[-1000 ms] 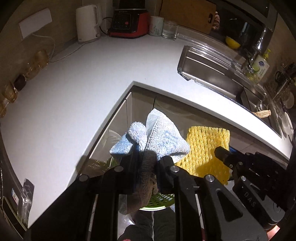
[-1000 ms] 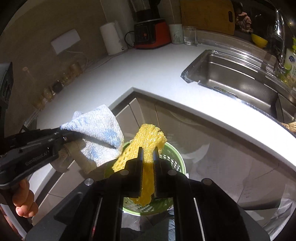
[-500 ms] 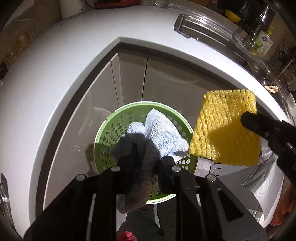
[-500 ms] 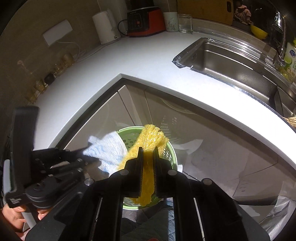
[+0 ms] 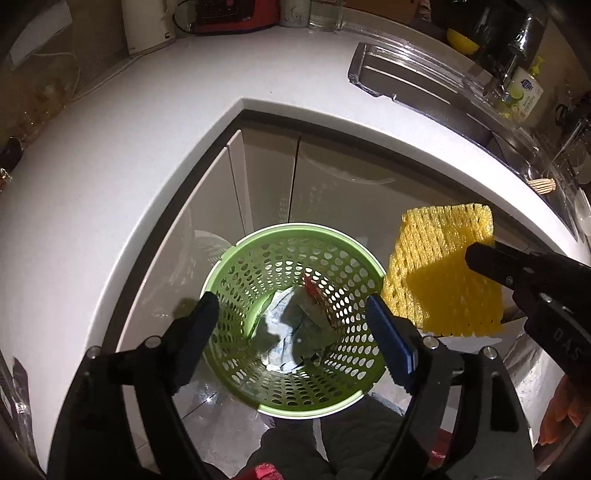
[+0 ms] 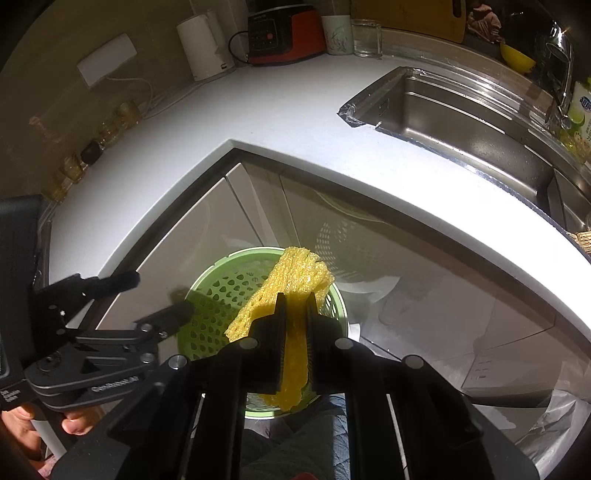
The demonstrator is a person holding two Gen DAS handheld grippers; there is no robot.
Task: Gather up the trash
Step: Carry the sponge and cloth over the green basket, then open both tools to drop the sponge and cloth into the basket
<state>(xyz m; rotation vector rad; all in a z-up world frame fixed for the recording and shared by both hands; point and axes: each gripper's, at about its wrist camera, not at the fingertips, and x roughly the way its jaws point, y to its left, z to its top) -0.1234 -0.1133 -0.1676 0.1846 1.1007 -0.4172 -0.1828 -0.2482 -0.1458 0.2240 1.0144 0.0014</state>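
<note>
A green perforated waste basket (image 5: 229, 266) (image 6: 218, 291) stands on the floor below the counter corner. A blue-white cloth (image 5: 284, 332) lies at its bottom among other scraps. My left gripper (image 5: 291, 314) (image 6: 159, 295) hangs over the basket's mouth, its jaws opening wide with nothing between them. My right gripper (image 6: 295, 299) is shut on a yellow foam net (image 6: 299, 269) (image 5: 443, 273), held above the basket's right rim.
The white counter (image 5: 110, 155) wraps round the corner above pale cabinet doors (image 5: 332, 192). A steel sink (image 6: 461, 122) lies at the right, with a kettle (image 6: 203, 44) and a red appliance (image 6: 288, 33) at the back. A person's hand (image 6: 74, 424) holds the left gripper.
The left gripper came down over the basket and opened; the cloth it held dropped to the basket's bottom. The right gripper kept its grip on the yellow net and sank a little.
</note>
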